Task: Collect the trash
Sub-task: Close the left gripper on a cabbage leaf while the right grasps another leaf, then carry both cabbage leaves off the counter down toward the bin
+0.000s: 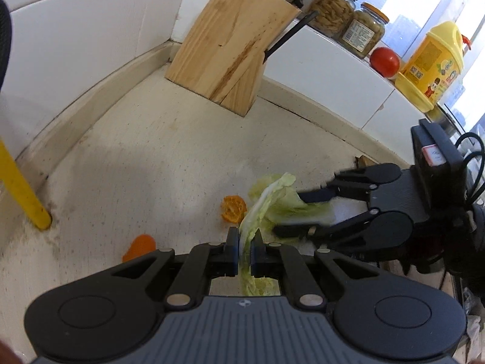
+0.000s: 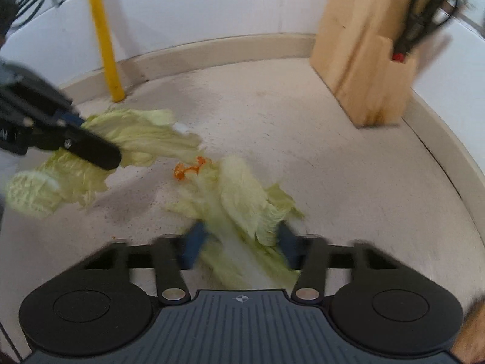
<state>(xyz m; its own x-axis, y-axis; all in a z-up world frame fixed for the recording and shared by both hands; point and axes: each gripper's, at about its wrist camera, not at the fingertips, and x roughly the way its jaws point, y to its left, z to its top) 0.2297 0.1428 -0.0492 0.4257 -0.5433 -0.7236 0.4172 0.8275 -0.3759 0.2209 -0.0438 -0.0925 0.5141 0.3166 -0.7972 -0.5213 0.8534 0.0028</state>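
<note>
My left gripper (image 1: 245, 250) is shut on a pale green cabbage leaf (image 1: 256, 285), which hangs from its fingers above the counter. The right wrist view shows that gripper (image 2: 97, 135) at the left, the leaf (image 2: 145, 136) drooping on both sides of it. A second cabbage leaf (image 2: 242, 194) lies on the speckled counter between the blue pads (image 2: 194, 242) of my right gripper (image 2: 241, 242), which stands open around it. In the left wrist view the right gripper (image 1: 291, 212) straddles that leaf (image 1: 306, 210). An orange peel (image 1: 232, 207) lies just beyond both leaves.
A second orange piece (image 1: 140, 246) lies left of my left gripper. A wooden knife block (image 1: 224, 45) stands in the back corner, a yellow pipe (image 1: 24, 194) at the left wall. Jars (image 1: 333, 9), a tomato (image 1: 385, 60) and a yellow oil bottle (image 1: 430, 66) line the ledge.
</note>
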